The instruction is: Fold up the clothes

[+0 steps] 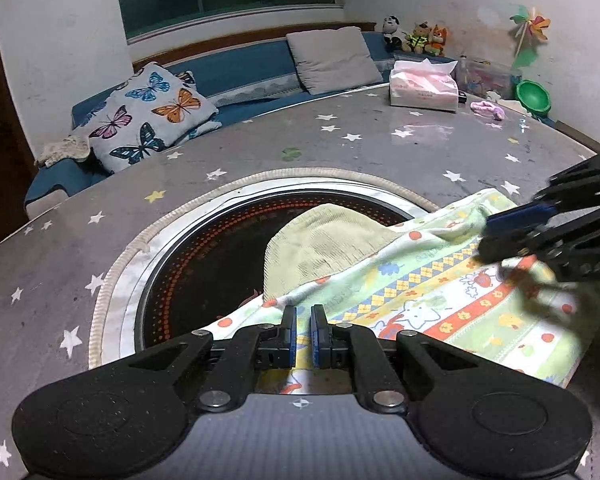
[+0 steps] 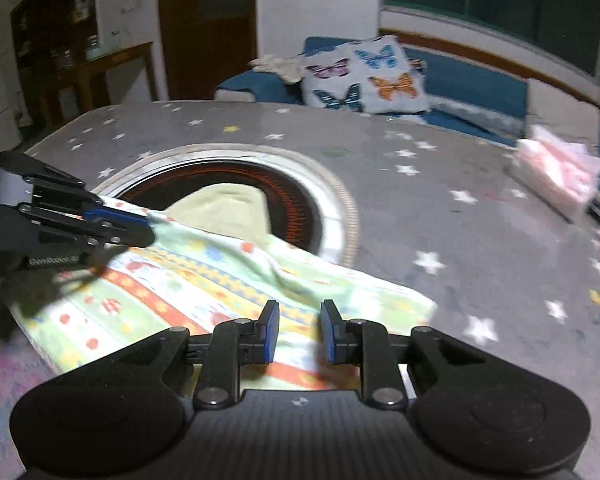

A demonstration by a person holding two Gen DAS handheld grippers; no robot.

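Left wrist view: the left gripper [image 1: 303, 318] has its jaws nearly pressed together, pinching the near edge of the cloth [image 1: 440, 296]. That cloth lies on the counter [image 1: 340, 140], partly over the round burner [image 1: 220, 248], with a green corner folded up. The right gripper [image 1: 485, 236] touches its far edge.

Right wrist view: the right gripper [image 2: 299, 318] hovers over the cloth [image 2: 204, 280], jaws spread. The left gripper [image 2: 150, 227] grips the cloth's left corner.
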